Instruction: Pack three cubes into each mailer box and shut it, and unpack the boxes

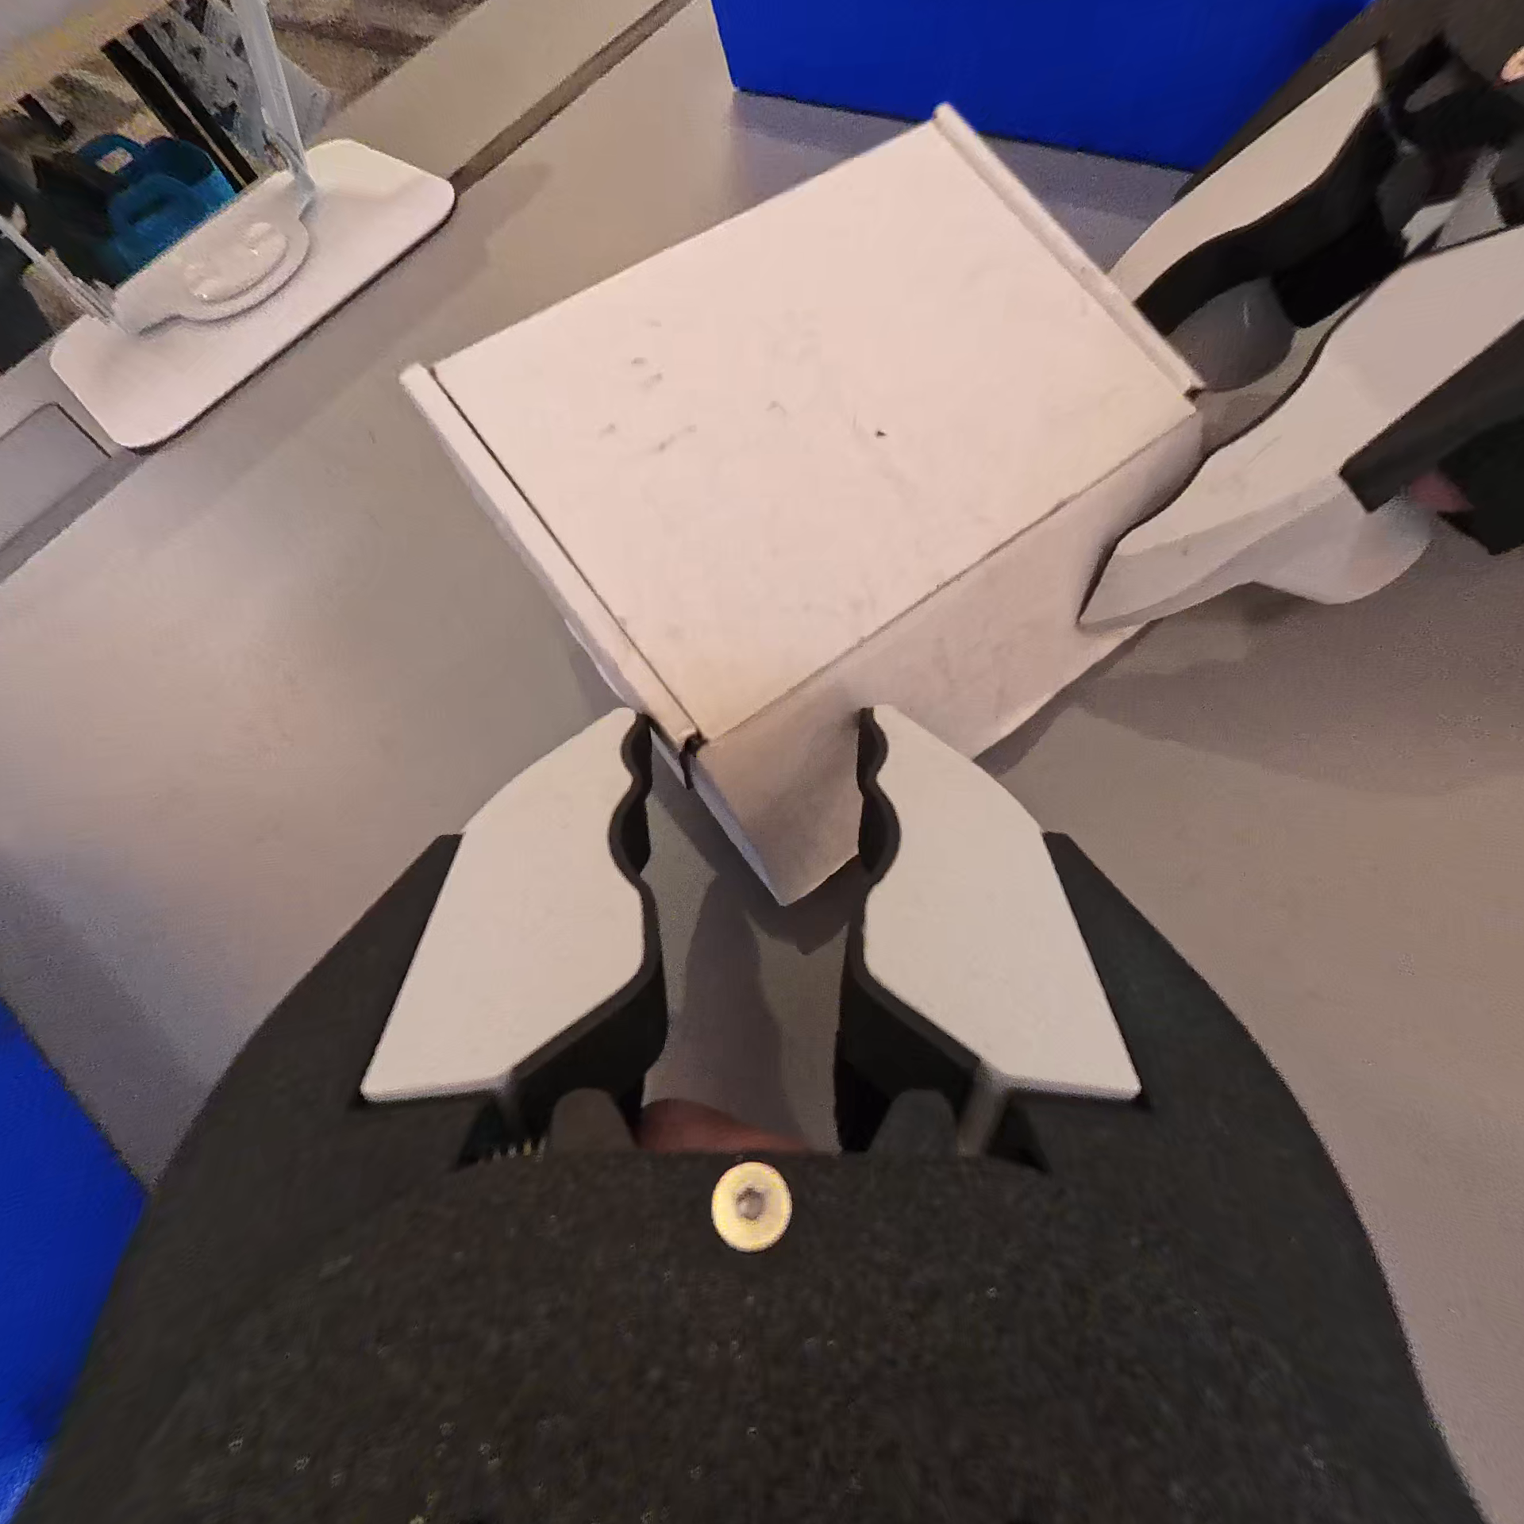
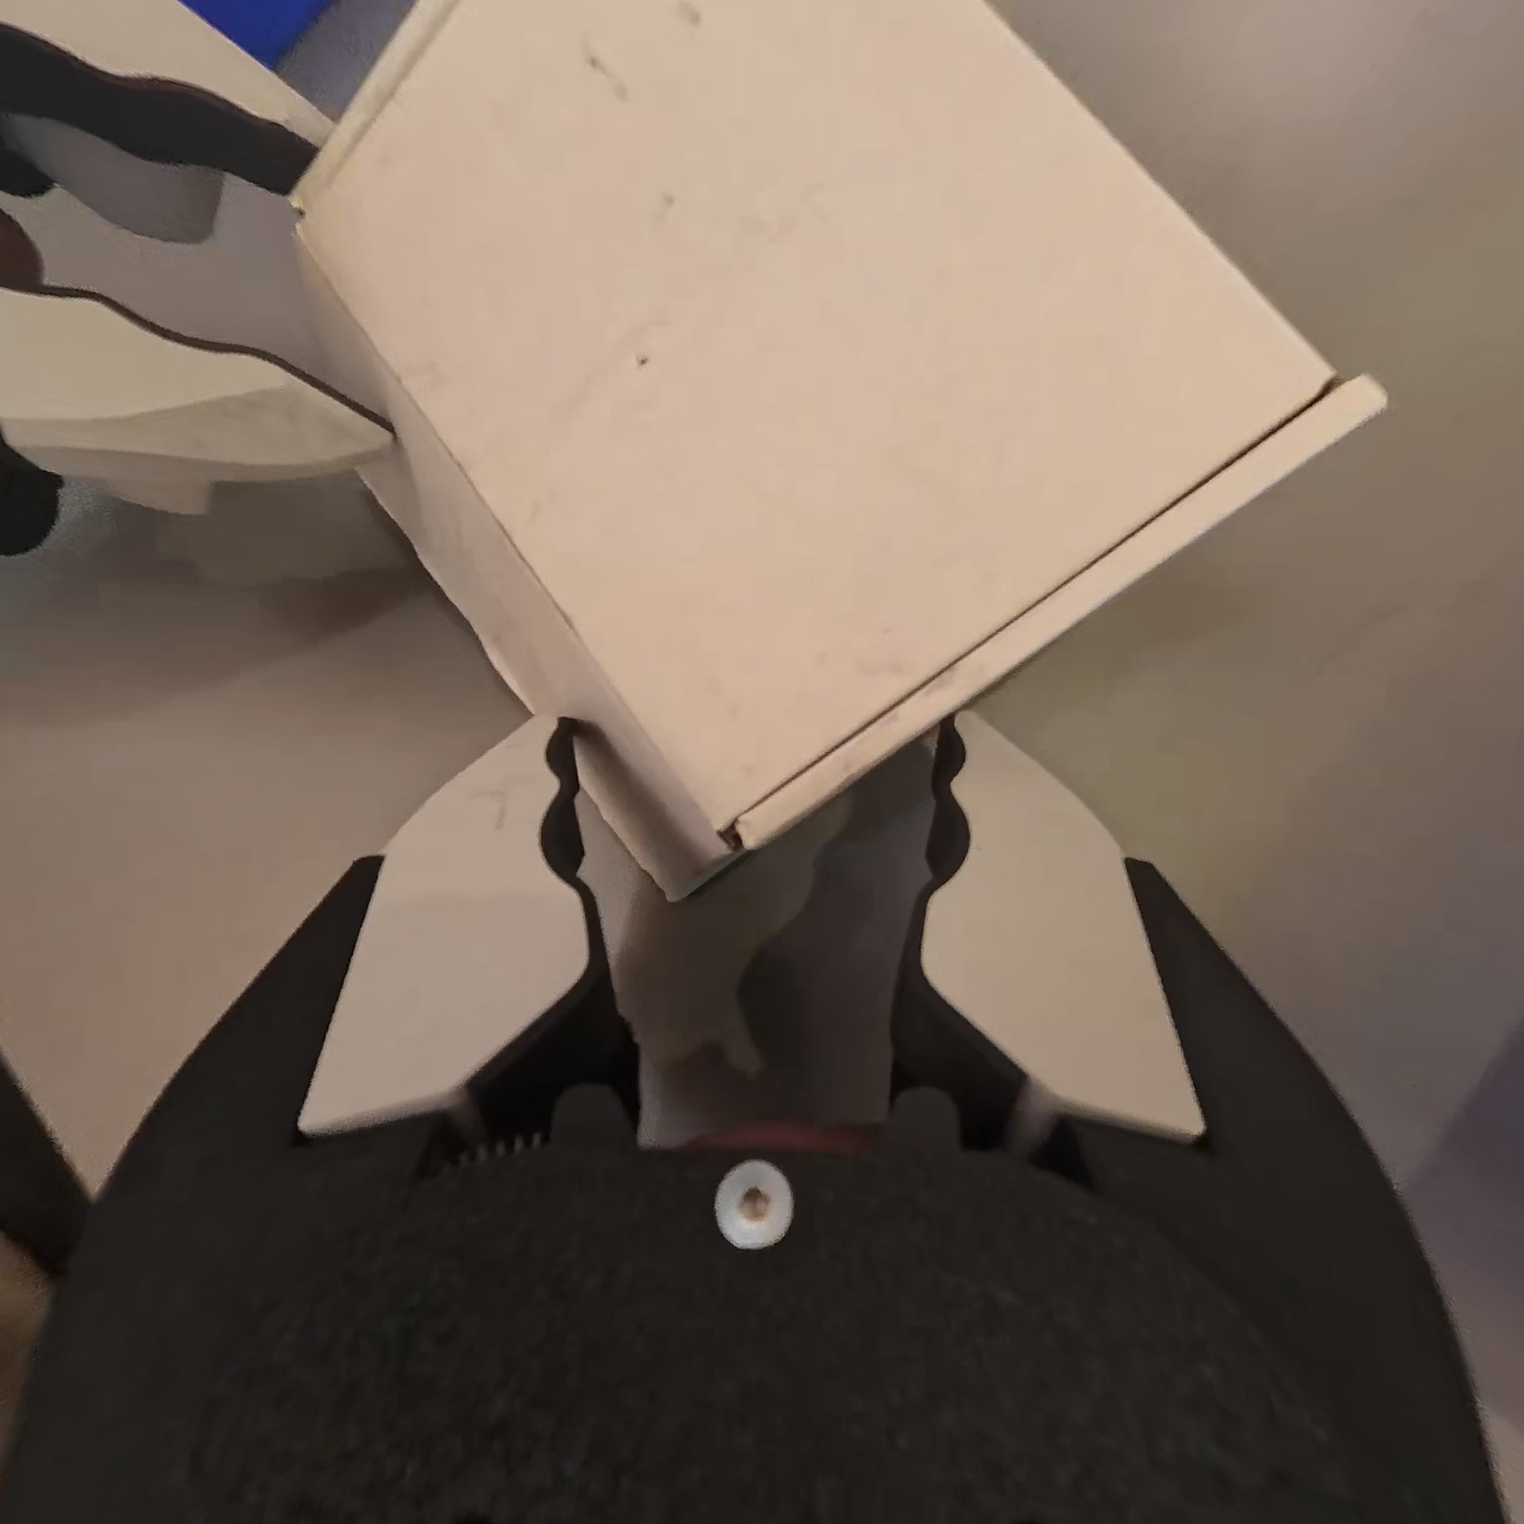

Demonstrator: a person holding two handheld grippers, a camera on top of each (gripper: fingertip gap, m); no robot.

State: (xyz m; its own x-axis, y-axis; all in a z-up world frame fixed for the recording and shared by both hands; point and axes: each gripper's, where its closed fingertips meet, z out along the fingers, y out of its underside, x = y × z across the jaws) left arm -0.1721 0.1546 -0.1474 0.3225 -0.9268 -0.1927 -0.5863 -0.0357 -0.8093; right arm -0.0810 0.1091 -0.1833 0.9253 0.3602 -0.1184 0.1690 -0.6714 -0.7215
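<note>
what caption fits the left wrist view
Both grippers, left and right, flank a closed white mailer box.

Grey tabletop (image 1: 247, 660), blue panel (image 1: 1031, 58) behind.

Perhaps office: grey desk (image 1: 247, 660), blue partition (image 1: 1031, 58)

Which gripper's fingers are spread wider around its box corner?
The right gripper: its fingers stand clearly farther apart around its corner of the mailer box than the left gripper's.
</note>
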